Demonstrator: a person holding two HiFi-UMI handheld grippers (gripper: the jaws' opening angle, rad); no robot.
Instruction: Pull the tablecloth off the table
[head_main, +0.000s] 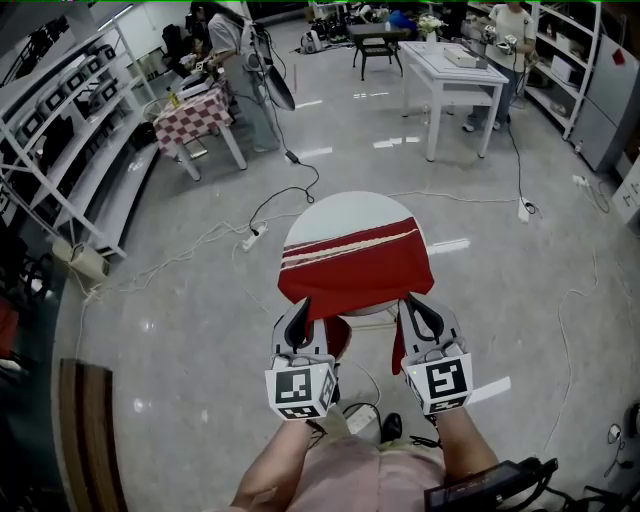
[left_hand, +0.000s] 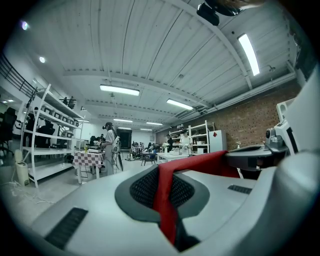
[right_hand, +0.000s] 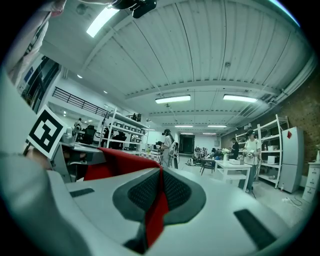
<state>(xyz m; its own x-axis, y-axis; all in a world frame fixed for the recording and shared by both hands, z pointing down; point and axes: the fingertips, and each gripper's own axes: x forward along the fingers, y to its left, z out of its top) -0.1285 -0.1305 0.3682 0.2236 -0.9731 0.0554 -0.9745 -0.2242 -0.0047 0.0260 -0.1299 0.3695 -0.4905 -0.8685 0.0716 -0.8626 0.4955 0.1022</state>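
Observation:
A red tablecloth (head_main: 357, 270) with pale stripes along its far edge covers the near half of a small round white table (head_main: 345, 215); the far half of the tabletop is bare. My left gripper (head_main: 300, 312) is shut on the cloth's near left corner, and my right gripper (head_main: 417, 308) is shut on its near right corner. In the left gripper view a red fold of the tablecloth (left_hand: 167, 200) is pinched between the jaws. The right gripper view shows the same red tablecloth (right_hand: 156, 210) clamped between its jaws. Both grippers point level toward the table.
Cables (head_main: 290, 190) trail over the grey floor around the table. A checked-cloth table (head_main: 195, 115) with a person beside it stands back left, a white table (head_main: 455, 75) back right, and shelving (head_main: 60, 140) lines the left wall. A wooden bench (head_main: 85, 430) sits near left.

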